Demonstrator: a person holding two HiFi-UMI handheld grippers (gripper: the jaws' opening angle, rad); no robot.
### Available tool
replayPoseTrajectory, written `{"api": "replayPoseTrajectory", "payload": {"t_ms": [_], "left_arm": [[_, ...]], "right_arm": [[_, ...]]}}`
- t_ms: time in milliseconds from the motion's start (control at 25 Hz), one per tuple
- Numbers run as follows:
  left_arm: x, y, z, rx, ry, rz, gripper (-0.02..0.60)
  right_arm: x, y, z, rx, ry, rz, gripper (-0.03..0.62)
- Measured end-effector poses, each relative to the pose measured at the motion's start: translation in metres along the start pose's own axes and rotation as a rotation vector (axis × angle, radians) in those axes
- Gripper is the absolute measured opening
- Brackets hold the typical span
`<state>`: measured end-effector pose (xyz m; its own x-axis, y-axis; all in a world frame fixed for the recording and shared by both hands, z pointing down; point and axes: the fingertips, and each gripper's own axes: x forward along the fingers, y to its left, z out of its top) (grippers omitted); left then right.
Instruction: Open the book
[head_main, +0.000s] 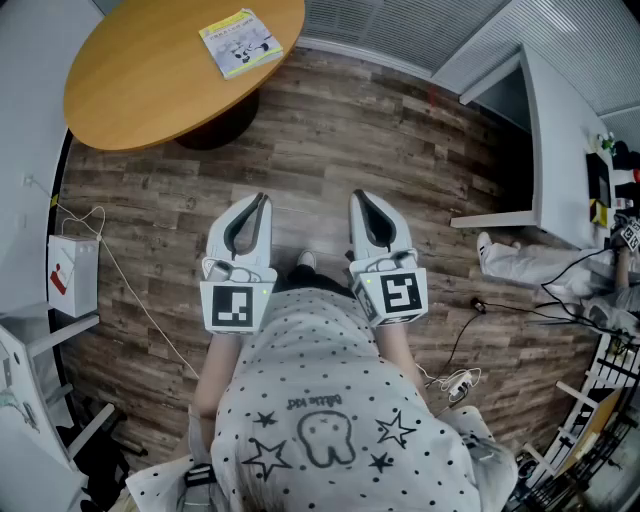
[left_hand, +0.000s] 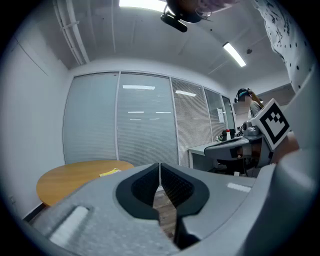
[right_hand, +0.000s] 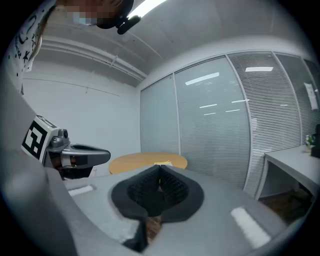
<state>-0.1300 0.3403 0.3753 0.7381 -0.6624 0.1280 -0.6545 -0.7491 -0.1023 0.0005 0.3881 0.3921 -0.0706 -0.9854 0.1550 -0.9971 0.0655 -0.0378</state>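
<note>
Head view: book waits on the far table, both grippers clenched and empty

Wood-plank floor (head_main: 330, 140) fills most of the head view, and it separates the person (head_main: 330, 420) from the work. The round wooden table (head_main: 150, 90) stands at the upper left, well apart from where the person stands, so nothing is within reach at this moment.

Both grippers are held side by side in front of the person's body, pointing roughly level toward the table. This looks like a carrying posture for an approach rather than a working one. The left gripper (head_main: 262, 200) has its jaws pressed together with nothing between them; its own view shows the dark pads meeting in a thin line. The right gripper (head_main: 357, 197) is likewise clenched on nothing, its pads touching at the tips.

The book (head_main: 240, 42) lies flat and closed on the table, cover up, near the edge on the person's right. That spot near the rim probably leaves the cover easy to reach once the person walks up. Opening has not begun; I judge the approach to be the step in hand.
</note>
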Motion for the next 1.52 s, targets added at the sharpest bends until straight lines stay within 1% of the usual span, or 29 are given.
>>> {"api": "replayPoseTrajectory", "payload": {"t_ms": [160,400,600,720,880,1200,1520], "left_arm": [[0.003,-0.004,0.0,0.005,-0.004,-0.002,0.02],[0.003,-0.005,-0.002,-0.013,-0.004,0.011,0.02],[0.006,-0.01,-0.005,0.0,-0.005,0.006,0.02],[0.006,-0.016,-0.004,-0.013,-0.011,0.005,0.02],[0.005,-0.022,-0.005,-0.005,-0.008,0.003,0.02],[0.007,-0.011,-0.014,-0.022,0.022,0.044,0.021],[0.034,0.003,-0.016,-0.037,0.036,0.036,0.02]], "right_arm": [[-0.001,-0.005,-0.001,0.0,-0.001,-0.002,0.003],[-0.005,-0.006,-0.003,-0.003,-0.004,0.013,0.003],[-0.009,-0.01,-0.002,-0.017,-0.011,0.018,0.003],[-0.014,-0.013,0.001,-0.015,-0.028,0.029,0.003],[-0.025,-0.02,-0.001,-0.013,-0.032,0.033,0.003],[-0.028,-0.036,-0.01,0.008,-0.001,0.021,0.003],[-0.005,-0.047,-0.012,0.007,0.038,0.012,0.003]]}}
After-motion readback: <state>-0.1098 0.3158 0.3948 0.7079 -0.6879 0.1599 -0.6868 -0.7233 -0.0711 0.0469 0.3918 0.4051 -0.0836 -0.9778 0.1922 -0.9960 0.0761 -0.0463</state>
